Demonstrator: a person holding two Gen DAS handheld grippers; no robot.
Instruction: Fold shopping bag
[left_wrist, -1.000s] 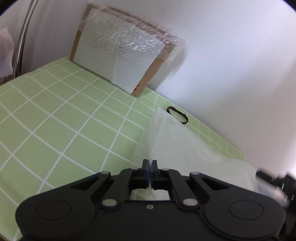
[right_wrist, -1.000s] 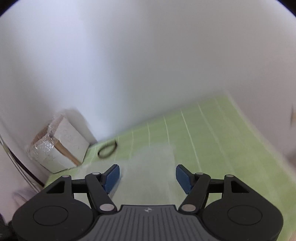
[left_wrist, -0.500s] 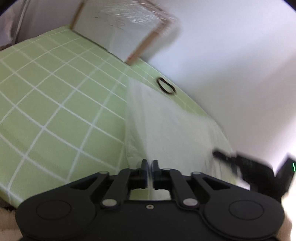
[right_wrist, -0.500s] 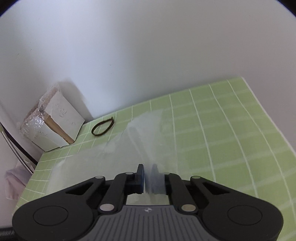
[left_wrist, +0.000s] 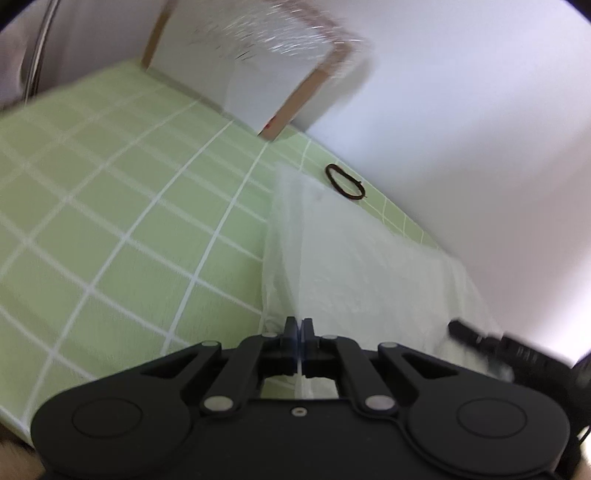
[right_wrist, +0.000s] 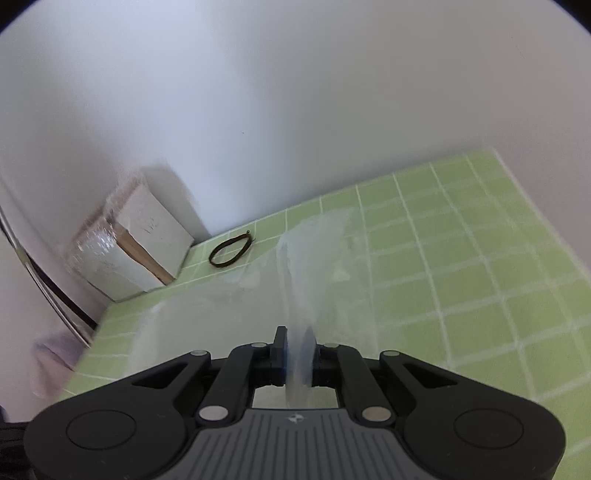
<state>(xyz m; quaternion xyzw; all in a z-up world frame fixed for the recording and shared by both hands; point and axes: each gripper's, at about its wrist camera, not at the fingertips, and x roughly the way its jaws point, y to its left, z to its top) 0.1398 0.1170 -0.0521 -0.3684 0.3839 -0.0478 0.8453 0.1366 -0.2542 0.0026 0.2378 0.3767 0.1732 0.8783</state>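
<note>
The bag (left_wrist: 354, 266) lies part-lifted on the green desk (left_wrist: 110, 229), its near edge pinched by both the left gripper (left_wrist: 297, 326) and right gripper (right_wrist: 293, 341); carry both corners level toward twelve o'clock, keeping the film taut.

Right tongs (right_wrist: 295, 345) pinch translucent bag (right_wrist: 258, 291); rubber band (right_wrist: 232, 250) beyond.

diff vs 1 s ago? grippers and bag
The right gripper, open a second ago, has closed on the bag edge. The left gripper stays shut on the bag's other edge; its view has swung, so the box sits higher. The hair tie and box have not moved on the mat.
</note>
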